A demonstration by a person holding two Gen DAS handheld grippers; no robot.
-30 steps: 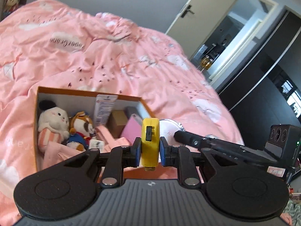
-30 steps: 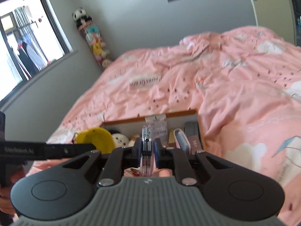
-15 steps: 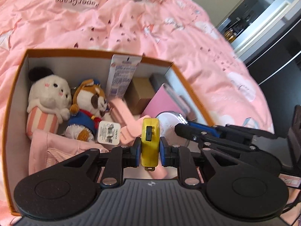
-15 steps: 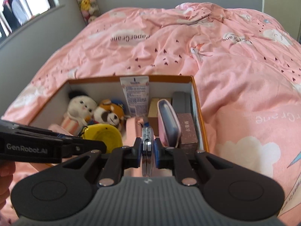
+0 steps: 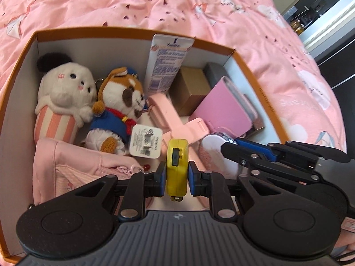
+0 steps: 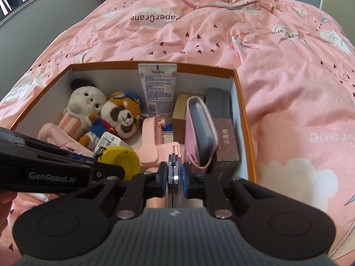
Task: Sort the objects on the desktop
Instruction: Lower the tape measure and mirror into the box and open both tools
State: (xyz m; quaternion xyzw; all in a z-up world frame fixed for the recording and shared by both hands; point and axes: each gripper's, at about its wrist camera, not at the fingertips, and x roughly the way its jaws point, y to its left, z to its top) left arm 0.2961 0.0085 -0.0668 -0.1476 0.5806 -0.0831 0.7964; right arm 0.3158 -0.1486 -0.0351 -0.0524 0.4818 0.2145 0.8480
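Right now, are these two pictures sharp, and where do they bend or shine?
Left wrist view: sharp; fisheye curves the orange cardboard box. Right wrist view: sharp centre; a small glare on the round metal compact in the right tool; the bed curves at the edges.

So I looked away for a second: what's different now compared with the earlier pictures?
Both grippers have tipped down and dropped toward the box, which now fills both views. Nothing was let go: the left gripper still clamps the yellow tape measure, the right gripper the round compact mirror. The box's contents look unmoved.
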